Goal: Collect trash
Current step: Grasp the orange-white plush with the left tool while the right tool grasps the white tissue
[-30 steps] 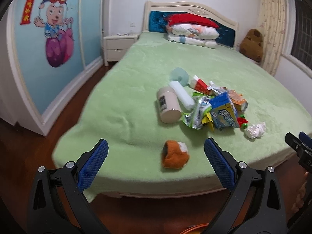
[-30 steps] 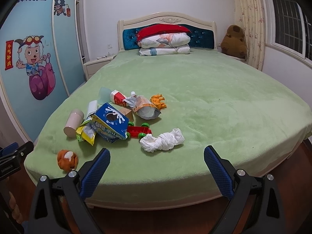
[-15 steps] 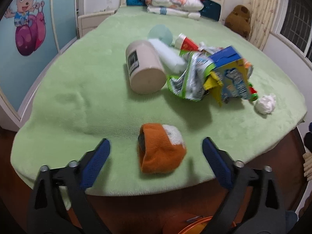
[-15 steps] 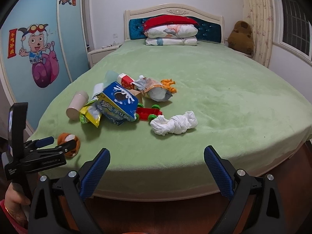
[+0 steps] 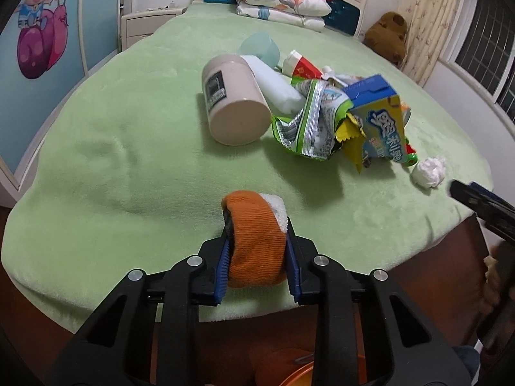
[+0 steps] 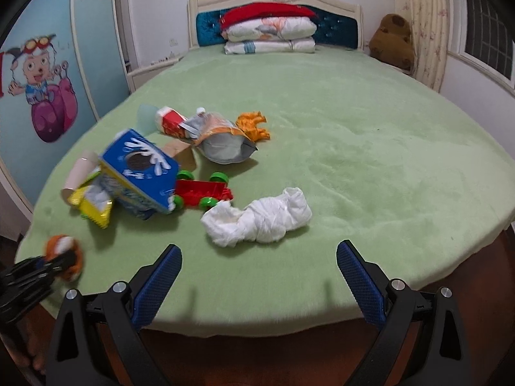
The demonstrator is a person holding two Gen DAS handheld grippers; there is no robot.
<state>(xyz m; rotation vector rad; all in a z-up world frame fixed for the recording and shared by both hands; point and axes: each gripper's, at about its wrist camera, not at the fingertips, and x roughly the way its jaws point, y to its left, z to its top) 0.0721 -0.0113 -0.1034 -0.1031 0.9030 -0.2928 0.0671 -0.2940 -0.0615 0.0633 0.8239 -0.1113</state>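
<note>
My left gripper (image 5: 257,257) is shut on an orange and white knit roll (image 5: 256,241) at the near edge of the green bed (image 5: 128,167); it also shows in the right wrist view (image 6: 62,251). Beyond lie a beige jar (image 5: 233,103), a green snack wrapper (image 5: 309,119), a blue and yellow carton (image 5: 383,122) and a white crumpled tissue (image 5: 429,172). My right gripper (image 6: 257,273) is open and empty, just short of the tissue wad (image 6: 260,222).
Also in the pile are a red toy car (image 6: 202,191), a grey and orange pouch (image 6: 222,141) and a red and white carton (image 6: 170,122). Pillows (image 6: 270,32) lie at the headboard. An orange bin rim (image 5: 299,376) shows below the left gripper.
My left gripper moved in to the bed edge and closed on the orange knit roll. My right gripper moved closer to the white tissue wad and stayed open.
</note>
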